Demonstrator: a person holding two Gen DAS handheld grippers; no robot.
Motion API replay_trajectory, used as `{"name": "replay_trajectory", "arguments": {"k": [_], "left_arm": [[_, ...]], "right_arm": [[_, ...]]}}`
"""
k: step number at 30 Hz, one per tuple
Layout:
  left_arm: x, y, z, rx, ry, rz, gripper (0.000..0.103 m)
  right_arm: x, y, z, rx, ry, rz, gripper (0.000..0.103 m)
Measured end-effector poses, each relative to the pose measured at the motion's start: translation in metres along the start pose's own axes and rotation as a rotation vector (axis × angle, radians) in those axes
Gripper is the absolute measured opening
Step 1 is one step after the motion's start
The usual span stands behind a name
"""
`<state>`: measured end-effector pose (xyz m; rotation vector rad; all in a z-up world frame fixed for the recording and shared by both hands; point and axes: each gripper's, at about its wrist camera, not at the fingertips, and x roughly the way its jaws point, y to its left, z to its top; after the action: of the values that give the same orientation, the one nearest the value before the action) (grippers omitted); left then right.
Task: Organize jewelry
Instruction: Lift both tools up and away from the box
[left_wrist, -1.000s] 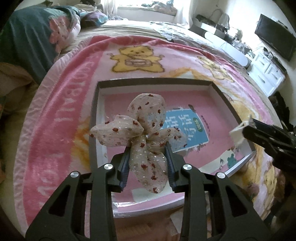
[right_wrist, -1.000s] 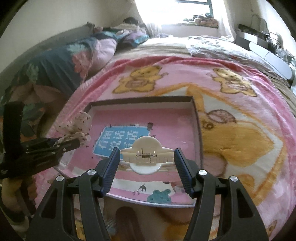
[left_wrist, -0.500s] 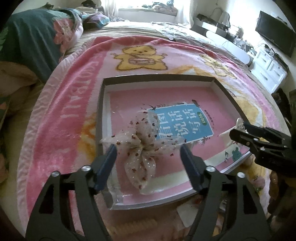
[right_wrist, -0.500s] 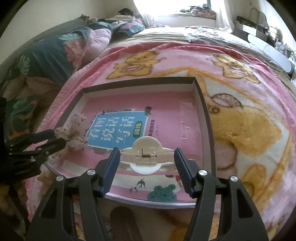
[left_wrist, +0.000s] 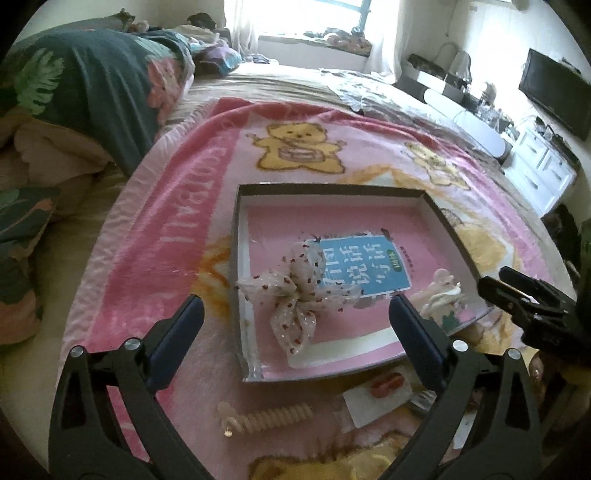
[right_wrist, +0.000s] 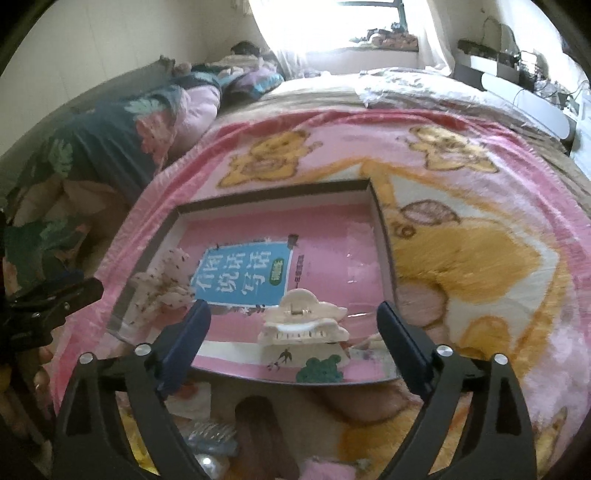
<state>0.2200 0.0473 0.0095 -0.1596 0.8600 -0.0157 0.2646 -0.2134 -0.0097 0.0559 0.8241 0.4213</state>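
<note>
A shallow pink-lined box (left_wrist: 240, 254) lies on the pink bear blanket. A sheer bow with red dots (left_wrist: 299, 295) lies in its near left corner; it also shows in the right wrist view (right_wrist: 162, 284). My left gripper (left_wrist: 295, 332) is open and empty, just behind the bow. A cream claw hair clip (right_wrist: 303, 325) rests in the box's near right part, also in the left wrist view (left_wrist: 441, 295). My right gripper (right_wrist: 291, 332) is open around the clip, not holding it.
On the blanket (left_wrist: 177, 229) in front of the box lie a beige spiral hair tie (left_wrist: 266, 421), a card with a red clip (left_wrist: 380, 395) and more small accessories (right_wrist: 210, 439). A dark floral quilt (left_wrist: 92, 96) is piled at the left.
Both grippers opened. The bow dropped from the left gripper into the box and the clip from the right gripper. Both grippers have drawn back slightly.
</note>
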Motion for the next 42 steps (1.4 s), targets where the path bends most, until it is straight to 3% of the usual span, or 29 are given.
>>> {"name": "replay_trajectory", "arguments": {"k": [14,29,42], "left_arm": [[-0.086,-0.006,0.002,-0.043,-0.160,-0.029,0.094],[-0.142,-0.024,-0.017,-0.018,-0.219,-0.062,0.094],[-0.161,-0.038,-0.046,0.021,-0.211,-0.070,0.094]], "right_arm": [[-0.098,0.009,0.007,-0.028,-0.150,0.022,0.097],[-0.167,0.019,-0.011,-0.080,-0.228,0.016,0.097],[-0.189,0.027,-0.046,-0.120,-0.227,0.025,0.097]]}}
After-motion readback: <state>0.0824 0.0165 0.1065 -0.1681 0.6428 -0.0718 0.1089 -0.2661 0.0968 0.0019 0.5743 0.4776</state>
